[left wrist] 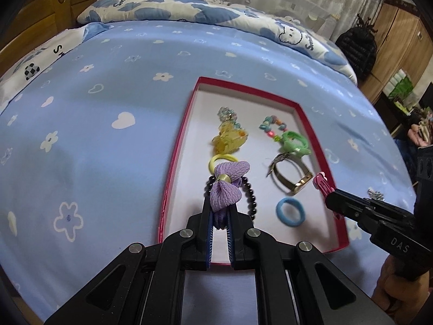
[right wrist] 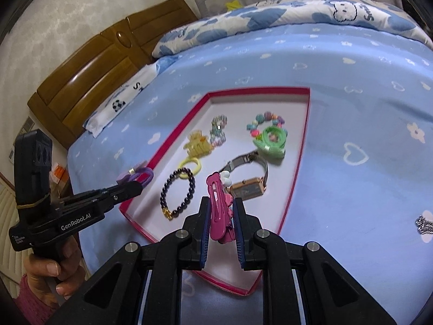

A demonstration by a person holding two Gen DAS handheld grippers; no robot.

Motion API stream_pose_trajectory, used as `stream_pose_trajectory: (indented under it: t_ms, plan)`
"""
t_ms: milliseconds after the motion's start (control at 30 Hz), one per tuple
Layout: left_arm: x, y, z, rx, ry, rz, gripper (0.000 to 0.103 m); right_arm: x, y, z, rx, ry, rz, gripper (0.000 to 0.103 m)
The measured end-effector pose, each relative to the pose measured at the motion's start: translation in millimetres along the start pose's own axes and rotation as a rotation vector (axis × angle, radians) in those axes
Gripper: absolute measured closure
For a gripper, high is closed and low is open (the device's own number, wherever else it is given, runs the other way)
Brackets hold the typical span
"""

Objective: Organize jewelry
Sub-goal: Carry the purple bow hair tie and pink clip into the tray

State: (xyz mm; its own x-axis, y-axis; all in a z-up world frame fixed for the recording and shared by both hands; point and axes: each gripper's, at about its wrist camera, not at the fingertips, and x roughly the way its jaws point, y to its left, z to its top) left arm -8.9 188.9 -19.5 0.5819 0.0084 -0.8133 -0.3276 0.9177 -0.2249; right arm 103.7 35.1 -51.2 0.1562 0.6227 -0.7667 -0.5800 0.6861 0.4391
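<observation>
A red-rimmed box [left wrist: 176,162] [right wrist: 297,162] with a white floor lies on the blue bed sheet. My left gripper [left wrist: 219,212] [right wrist: 138,183] is shut on a purple bow hair tie [left wrist: 227,187] [right wrist: 135,174], held above the box's near left part. My right gripper [right wrist: 220,205] [left wrist: 330,195] is shut on a pink hair clip [right wrist: 217,205] [left wrist: 321,183] over the box's right rim. On the box floor lie a black bead bracelet [right wrist: 178,193] [left wrist: 251,197], a gold watch [left wrist: 291,177] [right wrist: 247,187], a blue hair tie [left wrist: 291,211], a yellow hair tie [right wrist: 189,166] and a yellow claw clip [left wrist: 228,140].
Two colourful bead bracelets [left wrist: 272,128] [left wrist: 227,113] and a green piece [right wrist: 272,138] rest in the far half of the box. A silver ornament [right wrist: 425,226] lies on the sheet right of the box. A quilt [left wrist: 189,8] and a wooden headboard [right wrist: 94,67] border the bed.
</observation>
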Motion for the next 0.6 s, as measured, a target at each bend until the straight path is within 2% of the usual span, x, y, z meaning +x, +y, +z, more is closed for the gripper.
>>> stream_pose_trajectory:
  t_ms: [300,600]
  plan:
    - [16.9,-6.0,-3.0,0.023,0.043,0.031,0.095,21.1,4.1,-3.9,-0.031,0.071,-0.019,0.087]
    - [31.4,-2.2,-3.2,0.028,0.070,0.025,0.095,33.2,4.7,-5.0,-0.053,0.127,-0.049,0.087]
